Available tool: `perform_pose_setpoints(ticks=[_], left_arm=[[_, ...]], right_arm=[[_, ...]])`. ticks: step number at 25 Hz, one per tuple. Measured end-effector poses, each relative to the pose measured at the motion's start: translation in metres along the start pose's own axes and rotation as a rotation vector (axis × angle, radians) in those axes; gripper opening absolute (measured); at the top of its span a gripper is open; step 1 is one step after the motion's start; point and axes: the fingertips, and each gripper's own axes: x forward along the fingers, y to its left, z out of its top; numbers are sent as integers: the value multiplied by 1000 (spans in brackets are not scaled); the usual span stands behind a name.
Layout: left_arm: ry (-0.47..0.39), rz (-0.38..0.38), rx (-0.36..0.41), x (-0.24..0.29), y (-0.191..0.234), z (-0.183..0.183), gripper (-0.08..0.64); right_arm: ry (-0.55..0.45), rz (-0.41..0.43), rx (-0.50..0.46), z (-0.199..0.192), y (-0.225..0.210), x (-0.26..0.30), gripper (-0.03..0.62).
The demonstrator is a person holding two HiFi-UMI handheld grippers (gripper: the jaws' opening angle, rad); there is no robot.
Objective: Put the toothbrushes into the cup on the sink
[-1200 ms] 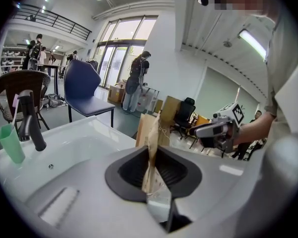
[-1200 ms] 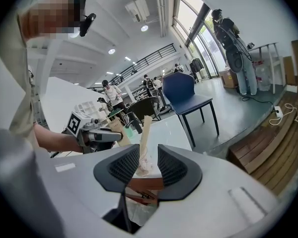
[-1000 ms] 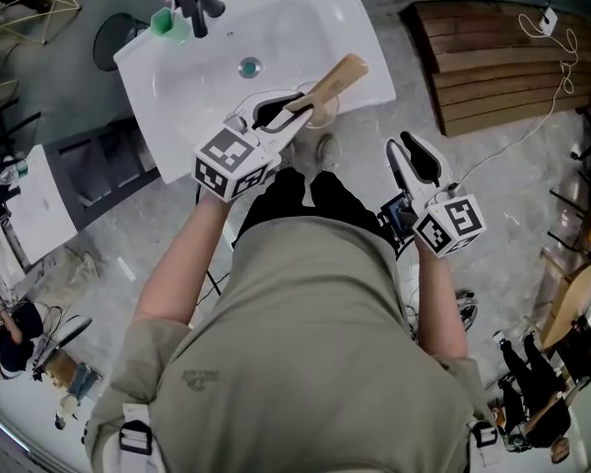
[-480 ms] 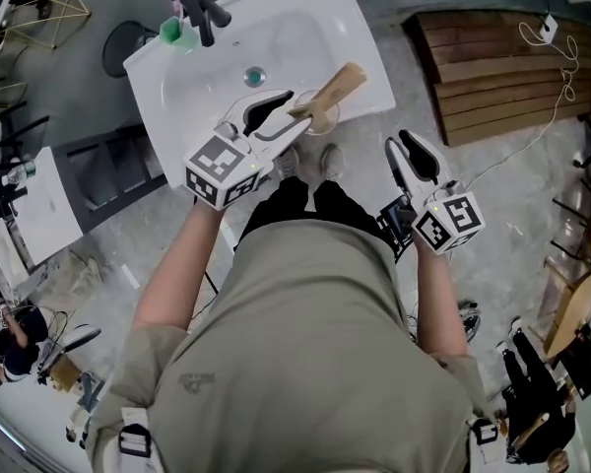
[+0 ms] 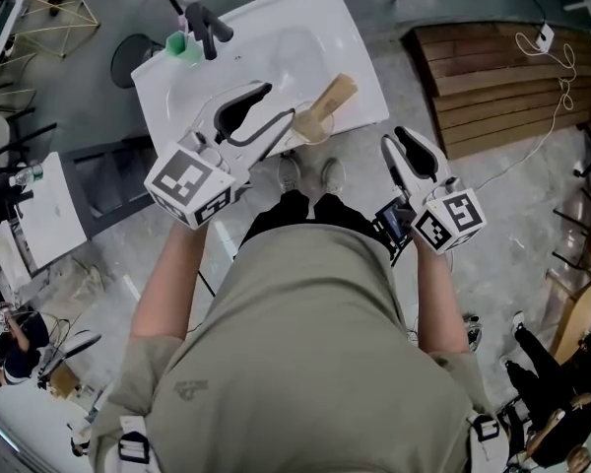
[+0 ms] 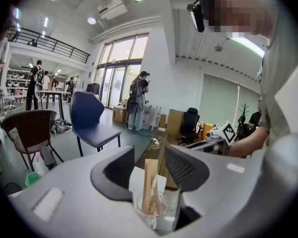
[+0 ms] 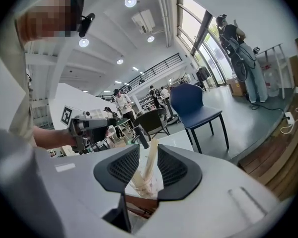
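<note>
A clear cup [image 5: 311,129] stands at the front edge of the white sink [image 5: 276,28]. A tan toothbrush pack [image 5: 332,99] leans in it, top end pointing right. My left gripper [image 5: 276,103] hangs just left of the cup and above it. Its jaws have come open, nothing is between them, and they are clear of the pack. In the left gripper view the pack [image 6: 150,185] stands in the cup [image 6: 156,214] beyond the open left gripper [image 6: 149,165]. My right gripper [image 5: 396,141] hovers off the sink's right front corner, jaws slightly apart and empty; cup and pack [image 7: 148,170] lie ahead of it.
A black faucet [image 5: 205,23] and a green item [image 5: 182,45] sit at the sink's back. A wooden pallet [image 5: 492,67] lies on the floor to the right. A blue chair [image 6: 92,120] and several people stand further off.
The left gripper was shut on the toothbrush pack; it opened, left the pack in the cup, and moved up and to the left. The right gripper rose slightly.
</note>
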Motion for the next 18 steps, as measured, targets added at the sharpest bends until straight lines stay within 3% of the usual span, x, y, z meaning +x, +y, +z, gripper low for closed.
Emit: perform_pose_setpoints(ticks=[7,14,18], left_arm=[[-31,32,55,-15,-6,28,161],[-44,53,119,-25,-9,46,46],[-36,49,142,-25,-12,51,20]], right_arm=[[-44,76,-64,37,24,6,118],[-76,125,-97,55,44,16,115],[-90,142,-105,61,52,21,103]])
